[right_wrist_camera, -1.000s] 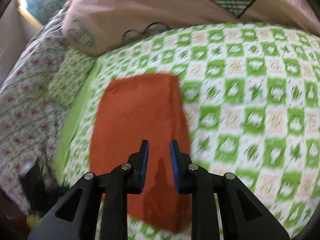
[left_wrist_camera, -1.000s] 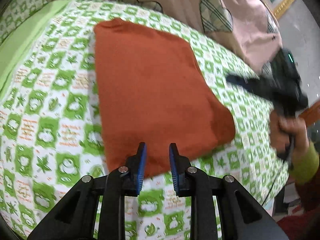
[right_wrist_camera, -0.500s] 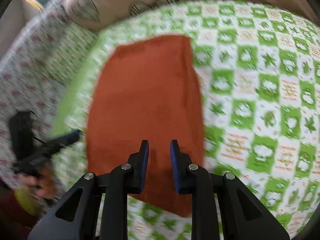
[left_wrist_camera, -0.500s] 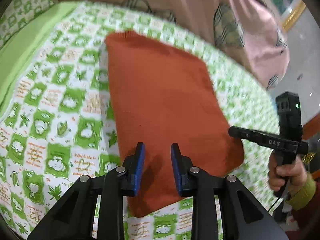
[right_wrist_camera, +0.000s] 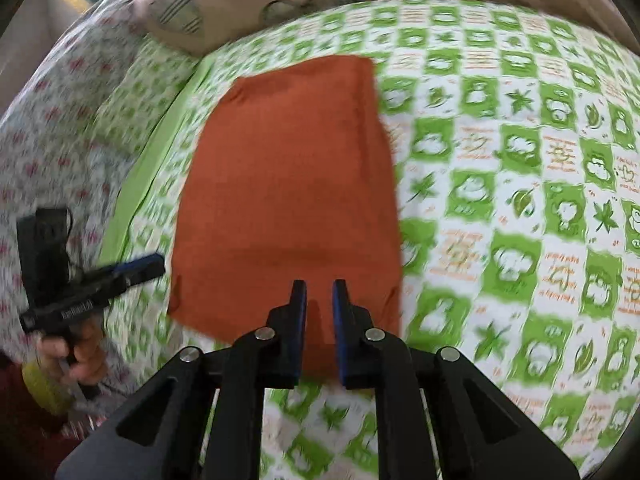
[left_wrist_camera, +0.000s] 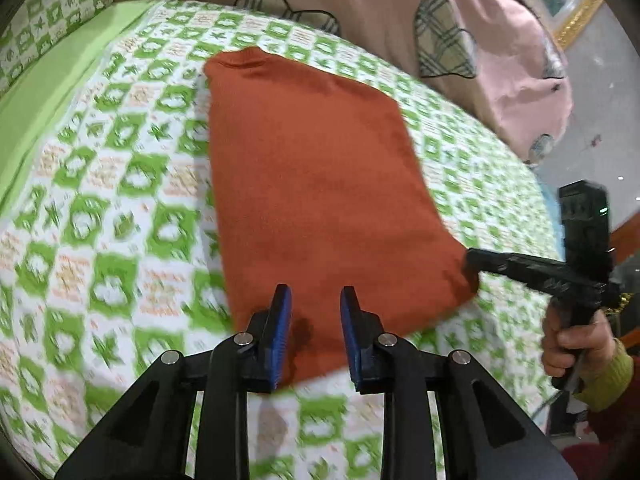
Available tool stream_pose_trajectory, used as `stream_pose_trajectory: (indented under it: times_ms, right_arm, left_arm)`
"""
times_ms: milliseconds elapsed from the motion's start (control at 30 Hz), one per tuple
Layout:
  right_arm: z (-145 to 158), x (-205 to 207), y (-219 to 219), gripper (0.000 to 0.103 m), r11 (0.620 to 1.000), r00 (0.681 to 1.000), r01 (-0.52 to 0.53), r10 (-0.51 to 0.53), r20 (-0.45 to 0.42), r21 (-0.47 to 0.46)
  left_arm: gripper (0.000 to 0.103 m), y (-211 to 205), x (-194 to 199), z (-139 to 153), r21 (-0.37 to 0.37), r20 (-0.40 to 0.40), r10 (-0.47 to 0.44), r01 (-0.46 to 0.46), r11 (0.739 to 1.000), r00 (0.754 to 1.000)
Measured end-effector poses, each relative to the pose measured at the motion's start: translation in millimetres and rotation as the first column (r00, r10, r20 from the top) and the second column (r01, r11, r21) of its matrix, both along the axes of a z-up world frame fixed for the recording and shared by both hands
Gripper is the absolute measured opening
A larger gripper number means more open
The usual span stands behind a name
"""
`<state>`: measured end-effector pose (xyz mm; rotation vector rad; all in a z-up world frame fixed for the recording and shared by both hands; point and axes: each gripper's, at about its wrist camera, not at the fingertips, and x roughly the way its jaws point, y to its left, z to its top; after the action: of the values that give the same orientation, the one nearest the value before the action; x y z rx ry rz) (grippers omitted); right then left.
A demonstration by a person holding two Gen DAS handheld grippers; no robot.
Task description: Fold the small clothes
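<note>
left claw (left_wrist_camera: 312, 300) spread, above folded garment (left_wrist_camera: 316, 184) near edge | right claw (right_wrist_camera: 319, 294) narrowly parted, likewise

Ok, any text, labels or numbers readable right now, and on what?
Sheet: orange lettering in its white squares, too small and blurred to read.
Left gripper: white print on its body, seen from the right wrist, too blurred to read.
Orange garment: no text.

Rust-orange garment (left_wrist_camera: 320, 184) on a green-and-white checked sheet (left_wrist_camera: 100, 208); pink pillow (left_wrist_camera: 460, 20) with plaid hearts.
</note>
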<state>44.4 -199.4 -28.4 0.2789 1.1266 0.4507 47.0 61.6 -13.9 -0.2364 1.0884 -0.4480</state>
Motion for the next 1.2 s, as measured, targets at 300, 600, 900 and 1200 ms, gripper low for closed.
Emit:
stream_pose_trajectory:
  times_ms: [300, 600, 900, 1200]
  right_arm:
    - [-42, -16, -1, 0.01, 0.989, 0.998, 0.021, -0.029, -0.051, -0.146]
    - [-44, -16, 1, 0.01, 0.988, 0.999, 0.016, -0.023, -0.048, -0.152]
    - [-38, -37, -1, 0.014, 0.984, 0.997, 0.016, -0.029, -0.071, -0.175]
    - [2, -72, -17, 0.03, 0.993, 0.996, 0.085, -0.084, 0.009, -0.084]
  left_arm:
    - [0.025, 0, -12, -48, 0.056, -0.079, 0.023, -0.019, 0.998, 0.997]
    - [0.029, -9, -23, -46, 0.111, -0.051, 0.024, -0.018, 0.994, 0.998]
    - [0.052, -13, -34, -35, 0.134, -0.036, 0.021, -0.016, 0.991, 0.999]
    - [0.062, -4, -61, -6, 0.17, 0.018, 0.057, -0.059, 0.984, 0.998]
